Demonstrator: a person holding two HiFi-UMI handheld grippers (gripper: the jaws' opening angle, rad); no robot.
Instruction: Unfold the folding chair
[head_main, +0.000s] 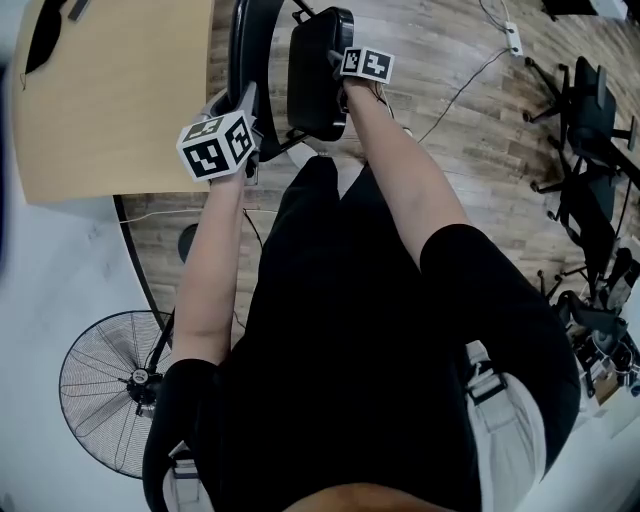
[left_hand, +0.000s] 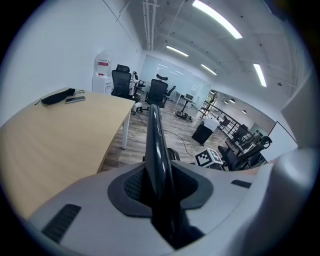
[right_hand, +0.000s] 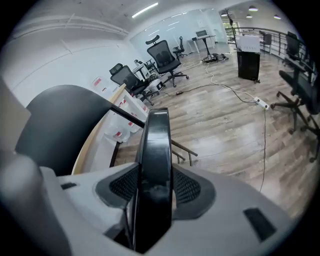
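Right now a person is standing over the folding chair (head_main: 318, 80), which is sitting on the wooden floor (head_main: 450, 135) just beside the pale tabletop (head_main: 110, 110). The person is holding a tool in each hand and reaching both arms down and forward. The left gripper (left_hand: 159, 186) is pinching the thin black edge of the chair's back (left_hand: 154, 132), and its jaws are pressing tight on that edge from both sides. The right gripper (right_hand: 154, 189) is pinching the thick black edge of the seat (right_hand: 156, 145), and its jaws are closed on it too. From above, the back and the seat are both standing nearly upright, side by side, with a thin gap between them, so the chair is not lying open yet. The back is nearer the tabletop, and the seat is on the other side of it. A black pouch (left_hand: 56, 97) is lying at the far end of the tabletop, with a small flat dark thing (left_hand: 75, 99) just beside it. A round fan (head_main: 108, 385) is standing on the floor at the person's left side. Black office chairs (right_hand: 167, 60) are waiting farther back in the room, and a white power strip (right_hand: 261, 103) with its cord is lying on the floor, well apart from the folding chair.
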